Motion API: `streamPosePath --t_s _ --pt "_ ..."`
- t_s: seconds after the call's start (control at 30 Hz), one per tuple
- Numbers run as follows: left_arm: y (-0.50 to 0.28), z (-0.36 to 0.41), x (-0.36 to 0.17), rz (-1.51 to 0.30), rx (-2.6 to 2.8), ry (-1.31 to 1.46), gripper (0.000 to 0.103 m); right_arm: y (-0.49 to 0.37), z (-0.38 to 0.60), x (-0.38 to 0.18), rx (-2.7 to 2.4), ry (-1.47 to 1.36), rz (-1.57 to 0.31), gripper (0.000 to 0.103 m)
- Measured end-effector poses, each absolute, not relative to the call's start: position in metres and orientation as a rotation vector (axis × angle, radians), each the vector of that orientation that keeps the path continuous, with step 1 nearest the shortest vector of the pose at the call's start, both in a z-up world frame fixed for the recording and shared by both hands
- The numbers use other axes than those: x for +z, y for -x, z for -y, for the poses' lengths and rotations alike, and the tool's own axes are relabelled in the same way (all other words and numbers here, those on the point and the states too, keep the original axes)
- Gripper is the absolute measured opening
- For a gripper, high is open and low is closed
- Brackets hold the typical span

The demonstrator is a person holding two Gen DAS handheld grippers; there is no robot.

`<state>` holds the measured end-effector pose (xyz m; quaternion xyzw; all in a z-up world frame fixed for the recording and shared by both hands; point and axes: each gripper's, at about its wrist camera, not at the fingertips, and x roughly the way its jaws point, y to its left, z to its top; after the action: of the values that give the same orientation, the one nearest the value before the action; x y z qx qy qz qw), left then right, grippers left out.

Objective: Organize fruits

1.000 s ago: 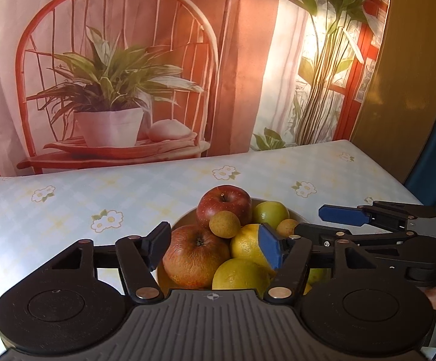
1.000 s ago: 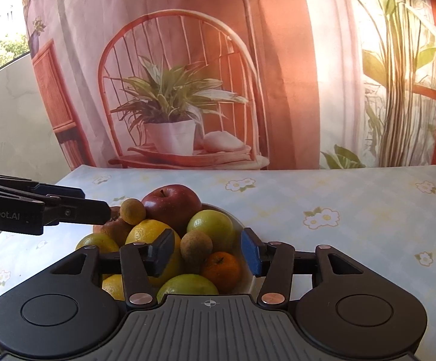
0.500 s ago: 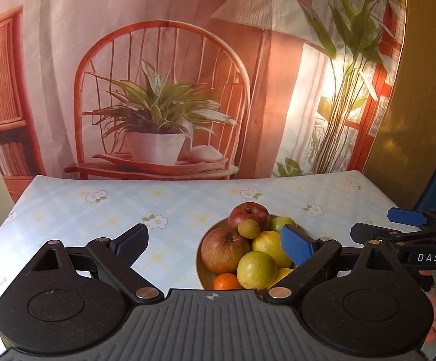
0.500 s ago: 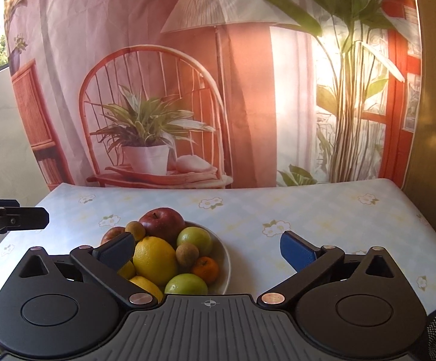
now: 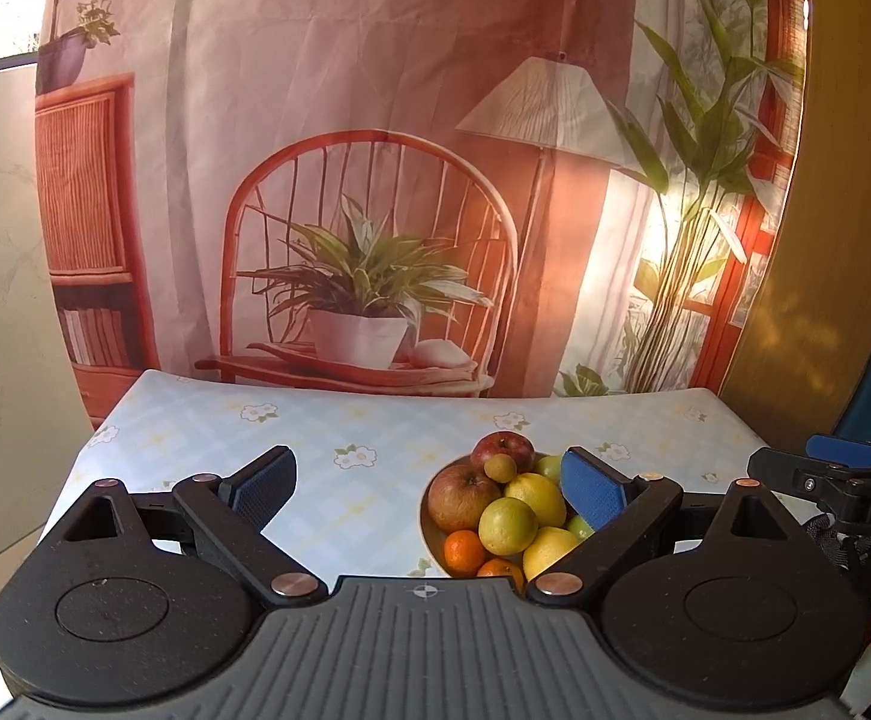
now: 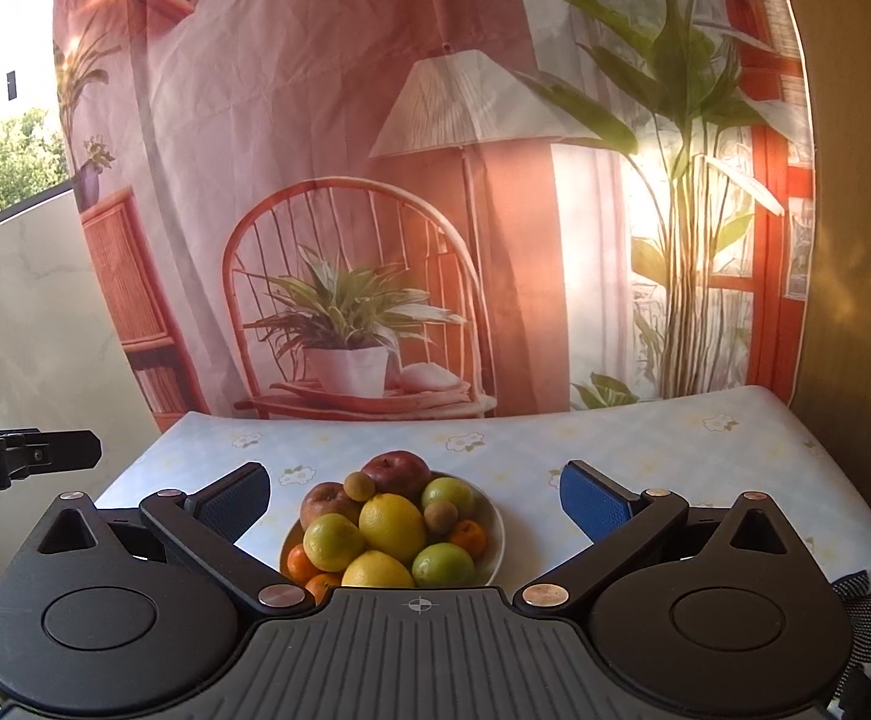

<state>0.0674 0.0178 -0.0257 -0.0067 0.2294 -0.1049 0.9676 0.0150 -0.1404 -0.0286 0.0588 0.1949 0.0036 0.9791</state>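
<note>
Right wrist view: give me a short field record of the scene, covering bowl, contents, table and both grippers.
bowl: white bowl on the table, near its front-left part
contents: red apple, lemon, limes, small oranges, piled together
left gripper: open, empty
right gripper: open, empty, back from the bowl
backdrop: printed cloth showing chair, plant, lamp

Left gripper point(image 5: 429, 492) fingers spread wide, nothing between; right gripper point(image 6: 414, 495) likewise, tilted slightly downward.
</note>
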Motion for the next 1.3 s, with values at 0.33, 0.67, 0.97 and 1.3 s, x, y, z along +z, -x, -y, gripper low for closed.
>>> streamPosePath --t_s 0.33,0.67,0.97,1.3 --pt "-0.032 -0.02 -0.018 -0.44 -0.201 0.003 0.097 0.012 0.13 -0.015 -0.025 -0.114 -0.395 0.103" --pt "-0.017 -0.02 -0.014 -0.421 -0.182 -0.023 0.097 0.021 0.13 -0.012 -0.056 -0.109 -0.405 0.103" --pt "-0.014 -0.02 -0.015 -0.423 -0.178 -0.033 0.097 0.023 0.132 -0.011 -0.06 -0.11 -0.401 0.103" --pt "-0.011 -0.019 -0.014 -0.414 -0.171 -0.047 0.097 0.023 0.132 -0.01 -0.06 -0.108 -0.4 0.103"
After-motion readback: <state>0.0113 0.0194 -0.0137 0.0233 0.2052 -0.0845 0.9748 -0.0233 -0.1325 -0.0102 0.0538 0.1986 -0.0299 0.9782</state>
